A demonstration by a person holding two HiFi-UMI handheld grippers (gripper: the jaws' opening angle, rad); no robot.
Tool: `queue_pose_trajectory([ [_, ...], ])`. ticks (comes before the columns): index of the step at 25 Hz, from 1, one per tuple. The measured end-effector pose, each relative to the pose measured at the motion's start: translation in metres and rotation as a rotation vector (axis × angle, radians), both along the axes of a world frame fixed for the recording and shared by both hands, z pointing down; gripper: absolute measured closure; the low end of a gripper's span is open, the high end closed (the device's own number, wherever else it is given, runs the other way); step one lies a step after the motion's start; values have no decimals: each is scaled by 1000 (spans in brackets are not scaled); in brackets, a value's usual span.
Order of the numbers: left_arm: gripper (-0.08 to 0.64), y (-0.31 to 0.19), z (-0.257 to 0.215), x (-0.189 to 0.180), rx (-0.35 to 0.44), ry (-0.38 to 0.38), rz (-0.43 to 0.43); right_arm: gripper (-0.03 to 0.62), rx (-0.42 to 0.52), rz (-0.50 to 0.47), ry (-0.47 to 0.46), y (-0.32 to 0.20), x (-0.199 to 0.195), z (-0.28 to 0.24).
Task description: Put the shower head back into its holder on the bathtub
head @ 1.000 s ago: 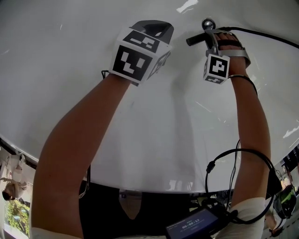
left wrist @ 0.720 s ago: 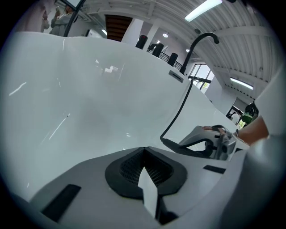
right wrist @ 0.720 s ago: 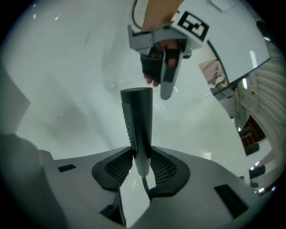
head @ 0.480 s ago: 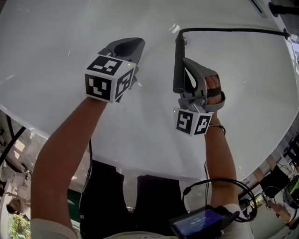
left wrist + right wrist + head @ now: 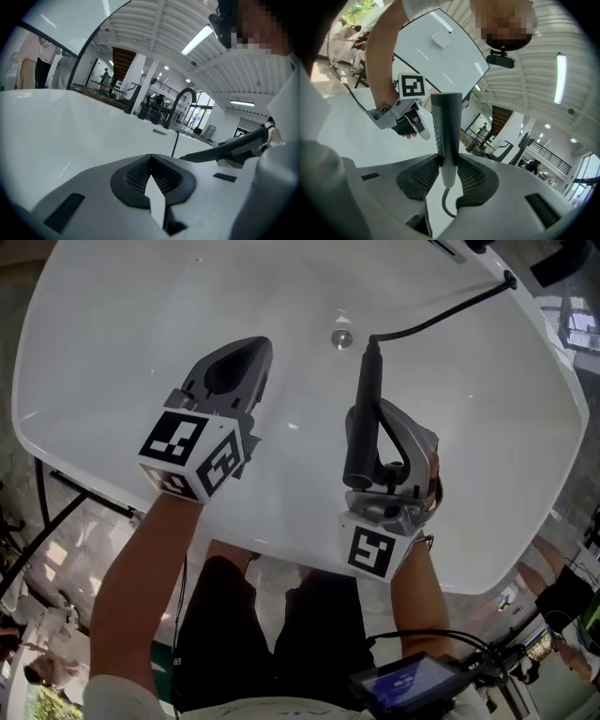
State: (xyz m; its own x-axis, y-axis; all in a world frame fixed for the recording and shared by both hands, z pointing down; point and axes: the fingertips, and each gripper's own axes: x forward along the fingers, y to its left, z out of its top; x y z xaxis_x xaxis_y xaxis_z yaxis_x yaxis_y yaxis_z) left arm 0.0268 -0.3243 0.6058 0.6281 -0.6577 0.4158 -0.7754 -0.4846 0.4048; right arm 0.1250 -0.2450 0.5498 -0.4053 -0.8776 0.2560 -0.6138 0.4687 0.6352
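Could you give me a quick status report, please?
Right gripper clamped on shower head, above the bathtub. Left gripper shut, empty. Hose runs to far rim; holder not made out.

Grey left hand-held gripper (image 5: 259, 345), right hand-held gripper (image 5: 367, 424) — black-and-white marker cubes (image 5: 192, 454).

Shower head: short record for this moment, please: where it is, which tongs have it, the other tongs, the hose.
shower head: clamped between the right tongs, over the bathtub
left tongs: shut, nothing between them
hose: runs from the handle's end to the bathtub's far right rim
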Motion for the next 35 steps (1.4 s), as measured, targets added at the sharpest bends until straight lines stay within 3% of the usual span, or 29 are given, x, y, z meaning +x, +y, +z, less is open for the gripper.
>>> queue_pose_trajectory([
  [5, 545, 22, -87, 32, 122, 28, 61, 466, 65, 107, -101, 16, 33, -86],
  [13, 545, 63, -191, 101, 216, 53, 162, 466, 237, 207, -227, 42, 101, -240],
  [19, 545, 63, -242, 138, 254, 85, 164, 466, 366, 239, -243, 48, 143, -324],
  [28, 545, 57, -316, 175, 305, 128, 176, 466, 504, 236, -212, 25, 181, -416],
  [35, 545, 42, -307, 174, 299, 114, 141, 466, 597, 237, -208, -27, 223, -418],
])
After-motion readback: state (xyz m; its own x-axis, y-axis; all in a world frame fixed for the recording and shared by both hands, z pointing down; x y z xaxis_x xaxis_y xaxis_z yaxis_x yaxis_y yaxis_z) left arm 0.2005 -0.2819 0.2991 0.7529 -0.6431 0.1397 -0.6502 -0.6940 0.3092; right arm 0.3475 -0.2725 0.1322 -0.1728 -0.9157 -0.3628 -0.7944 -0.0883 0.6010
